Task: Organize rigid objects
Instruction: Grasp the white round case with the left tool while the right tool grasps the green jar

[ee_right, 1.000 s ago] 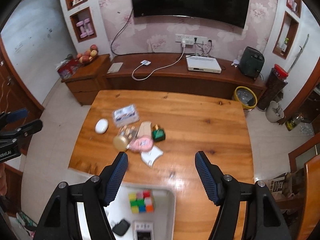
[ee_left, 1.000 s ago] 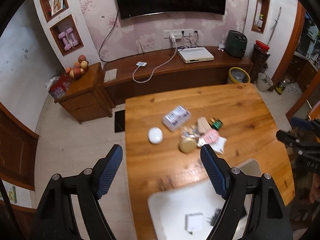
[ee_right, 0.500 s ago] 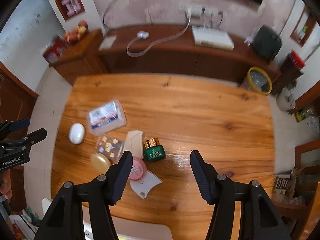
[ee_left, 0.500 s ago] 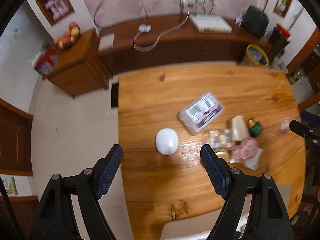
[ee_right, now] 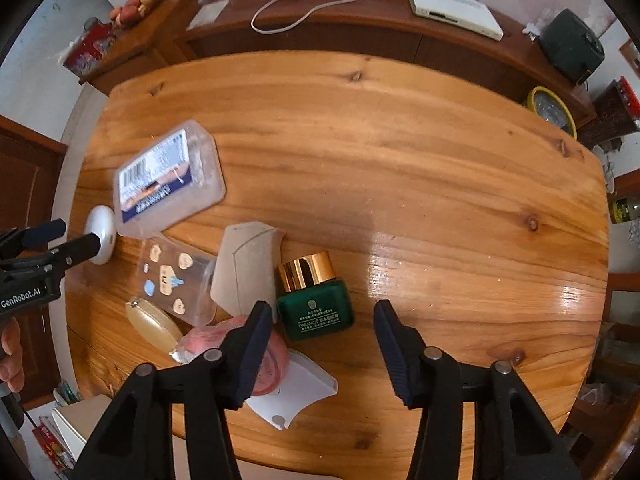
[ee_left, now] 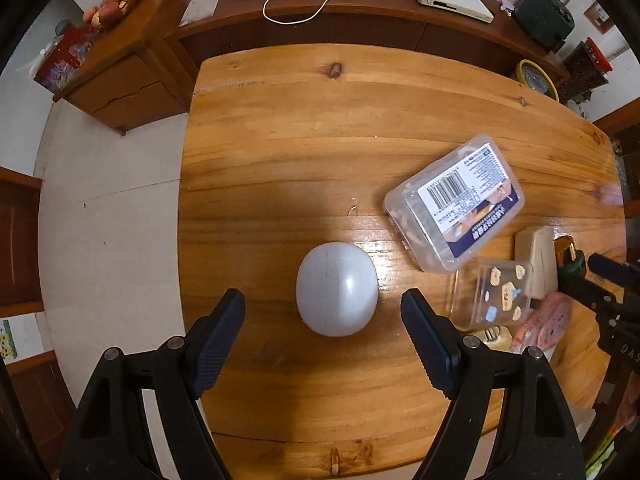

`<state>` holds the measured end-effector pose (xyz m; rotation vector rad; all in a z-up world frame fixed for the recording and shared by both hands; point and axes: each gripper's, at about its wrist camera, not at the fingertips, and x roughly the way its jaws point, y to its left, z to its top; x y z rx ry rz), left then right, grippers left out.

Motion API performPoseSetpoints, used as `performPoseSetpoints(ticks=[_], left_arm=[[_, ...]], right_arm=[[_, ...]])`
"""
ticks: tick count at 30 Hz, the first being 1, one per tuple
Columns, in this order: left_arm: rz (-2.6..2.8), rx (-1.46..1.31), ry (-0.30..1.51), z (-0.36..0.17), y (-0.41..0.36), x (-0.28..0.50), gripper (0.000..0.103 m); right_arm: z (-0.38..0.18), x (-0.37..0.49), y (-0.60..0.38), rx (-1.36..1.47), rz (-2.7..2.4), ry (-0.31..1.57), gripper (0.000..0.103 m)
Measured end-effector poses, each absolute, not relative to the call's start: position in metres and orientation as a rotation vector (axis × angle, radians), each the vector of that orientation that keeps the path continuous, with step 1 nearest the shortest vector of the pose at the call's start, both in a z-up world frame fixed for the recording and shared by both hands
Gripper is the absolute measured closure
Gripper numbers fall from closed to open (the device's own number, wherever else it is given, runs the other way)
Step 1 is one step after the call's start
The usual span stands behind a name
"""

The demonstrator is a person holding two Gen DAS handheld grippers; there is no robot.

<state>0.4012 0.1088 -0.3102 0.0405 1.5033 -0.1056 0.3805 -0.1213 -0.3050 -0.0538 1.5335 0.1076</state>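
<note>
My left gripper (ee_left: 323, 312) is spread wide around a smooth white egg-shaped case (ee_left: 337, 289) near the table's (ee_left: 320, 128) left edge. My right gripper (ee_right: 322, 322) gapes over a green, gold-capped jar (ee_right: 316, 300) beside the case's clutter.

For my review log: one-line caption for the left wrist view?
Open left gripper poised around a white egg-shaped case on the wooden table.

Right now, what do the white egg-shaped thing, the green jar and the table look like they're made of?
White egg-shaped thing: likely glossy hard plastic; it shows a sharp highlight and a thin seam line.
Green jar: dark green glass or plastic, can't tell which; its cap has a shiny gold metallic finish.
Table: varnished wood, with visible grain, knots and glare.
</note>
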Motion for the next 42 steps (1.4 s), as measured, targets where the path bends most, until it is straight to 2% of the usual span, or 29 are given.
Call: performPoseSetpoints(ticks=[5, 8, 30, 36, 37, 38, 42], left_arm=[[-0.107, 0.041, 1.512, -0.315, 0.104, 0.402, 0.021], [-0.095, 0.048, 1.514, -0.321, 0.105, 0.406, 0.021], [-0.043, 0.054, 1.538, -0.343, 0.108, 0.418, 0.022], [-0.065, 0.042, 1.537, -0.341, 0.103, 0.414, 0.036], [-0.066, 0.040, 1.534, -0.340, 0.102, 0.414, 0.041], [-0.069, 0.041, 1.529, -0.339, 0.101, 0.413, 0.050], [-0.069, 0.069, 1.516, -0.337, 0.097, 0.410, 0.052]], right_arm=[[-0.311, 0.382, -0.128, -0.009, 0.113, 1.542, 0.055], [-0.310, 0.384, -0.130, 0.020, 0.134, 1.544, 0.061], [-0.320, 0.392, -0.124, -0.076, 0.100, 1.580, 0.060], [-0.332, 0.390, -0.120, -0.106, 0.083, 1.599, 0.062], [-0.331, 0.390, -0.121, -0.097, 0.079, 1.596, 0.062], [-0.331, 0.389, -0.122, -0.086, 0.076, 1.595, 0.062], [-0.332, 0.384, -0.125, -0.067, 0.071, 1.597, 0.062]])
